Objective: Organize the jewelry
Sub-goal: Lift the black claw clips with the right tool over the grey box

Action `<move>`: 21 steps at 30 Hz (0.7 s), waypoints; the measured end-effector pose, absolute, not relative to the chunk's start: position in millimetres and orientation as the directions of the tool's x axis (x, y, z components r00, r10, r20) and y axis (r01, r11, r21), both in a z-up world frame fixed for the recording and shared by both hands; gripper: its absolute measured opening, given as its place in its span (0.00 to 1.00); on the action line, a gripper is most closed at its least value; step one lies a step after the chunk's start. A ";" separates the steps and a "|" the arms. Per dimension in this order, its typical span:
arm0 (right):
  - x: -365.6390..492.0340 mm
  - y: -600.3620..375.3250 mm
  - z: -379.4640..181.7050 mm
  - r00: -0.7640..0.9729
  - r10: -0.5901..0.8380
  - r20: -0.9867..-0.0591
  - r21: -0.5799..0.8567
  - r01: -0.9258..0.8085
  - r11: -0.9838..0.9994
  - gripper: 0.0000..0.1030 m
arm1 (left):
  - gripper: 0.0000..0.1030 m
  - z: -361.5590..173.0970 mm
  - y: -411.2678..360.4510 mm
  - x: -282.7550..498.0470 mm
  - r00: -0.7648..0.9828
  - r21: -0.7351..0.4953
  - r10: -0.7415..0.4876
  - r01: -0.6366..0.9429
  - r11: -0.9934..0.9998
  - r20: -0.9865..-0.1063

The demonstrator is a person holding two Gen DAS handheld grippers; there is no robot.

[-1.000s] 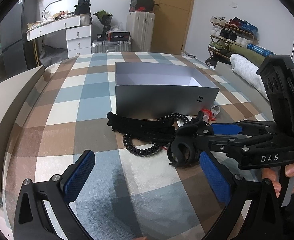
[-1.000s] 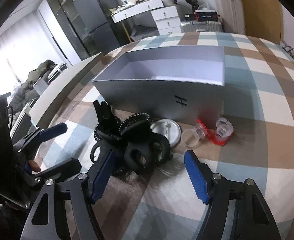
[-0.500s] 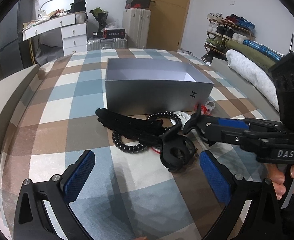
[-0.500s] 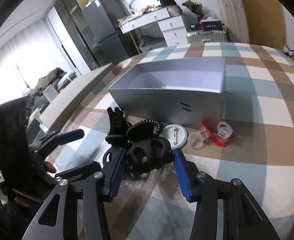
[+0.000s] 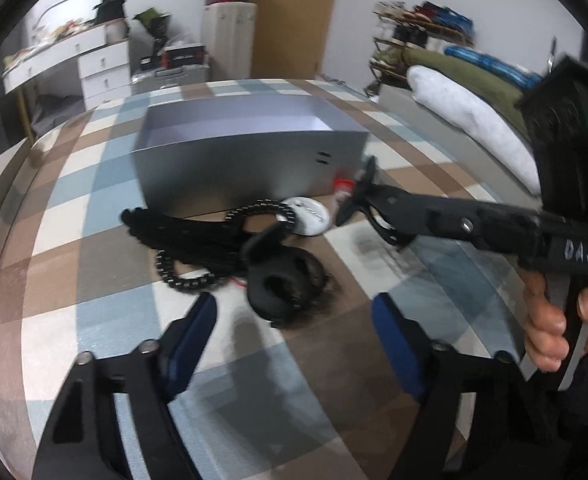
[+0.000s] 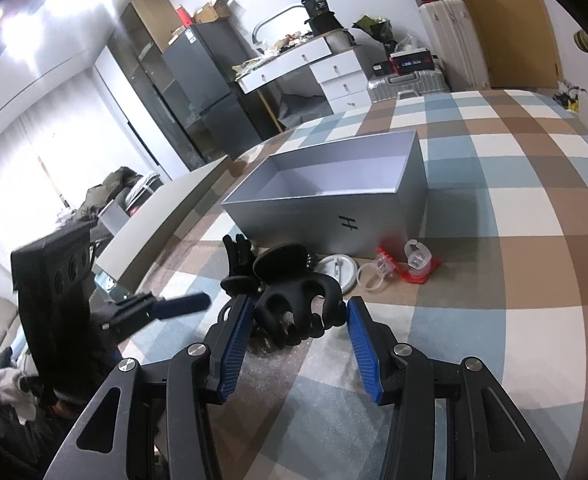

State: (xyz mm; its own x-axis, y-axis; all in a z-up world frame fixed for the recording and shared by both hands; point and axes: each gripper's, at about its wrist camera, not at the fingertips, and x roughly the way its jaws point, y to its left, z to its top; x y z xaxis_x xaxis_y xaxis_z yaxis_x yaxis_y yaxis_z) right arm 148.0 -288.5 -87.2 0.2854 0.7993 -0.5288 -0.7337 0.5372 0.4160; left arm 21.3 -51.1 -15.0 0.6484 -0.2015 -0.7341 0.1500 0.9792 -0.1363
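Observation:
My right gripper [image 6: 298, 344] is shut on a black claw clip [image 6: 298, 304], pinched between the blue pads just above the checked cloth. In the left wrist view the right gripper [image 5: 360, 204] reaches in from the right, blurred. A second black claw clip [image 5: 282, 284] lies on the cloth, partly between the tips of my left gripper [image 5: 294, 320]. The left jaws are closing and the pads do not touch it. Behind stands an open grey box [image 5: 254, 160] [image 6: 334, 200], nothing visible inside.
A long black hair clip [image 5: 182, 236], a black coil tie [image 5: 190, 280], a white round lid [image 6: 338, 274], a clear ring [image 6: 374, 276] and a red piece [image 6: 418, 268] lie before the box. A hand [image 5: 550, 316] holds the right gripper's handle.
The right gripper's jaws shut on one claw clip and carried it a little up and aside. The left gripper moved closer to the other clip and its jaws narrowed.

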 end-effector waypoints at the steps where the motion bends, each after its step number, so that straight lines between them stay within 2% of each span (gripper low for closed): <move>1: 148.4 -289.4 -87.7 0.284 0.801 -0.527 0.421 -0.732 0.536 0.46 | 0.60 -16.2 -54.7 22.1 0.642 -0.126 -0.201 0.160 0.979 -0.740; 10: 150.3 -294.6 -88.1 0.283 0.807 -0.519 0.439 -0.721 0.535 0.46 | 0.58 -19.9 -54.3 38.7 0.625 -0.107 -0.156 0.115 0.988 -0.765; 11: 150.6 -294.5 -88.1 0.282 0.807 -0.518 0.441 -0.721 0.535 0.46 | 0.52 -20.0 -54.0 39.5 0.625 -0.109 -0.154 0.110 0.988 -0.765; 12: 150.5 -294.4 -88.4 0.281 0.808 -0.518 0.442 -0.721 0.534 0.46 | 0.40 -20.7 -53.8 40.1 0.623 -0.111 -0.154 0.108 0.988 -0.767; 21: 149.1 -298.1 -90.0 0.284 0.807 -0.518 0.444 -0.717 0.538 0.46 | 0.40 -12.5 -51.2 33.2 0.662 -0.127 -0.178 0.126 0.984 -0.728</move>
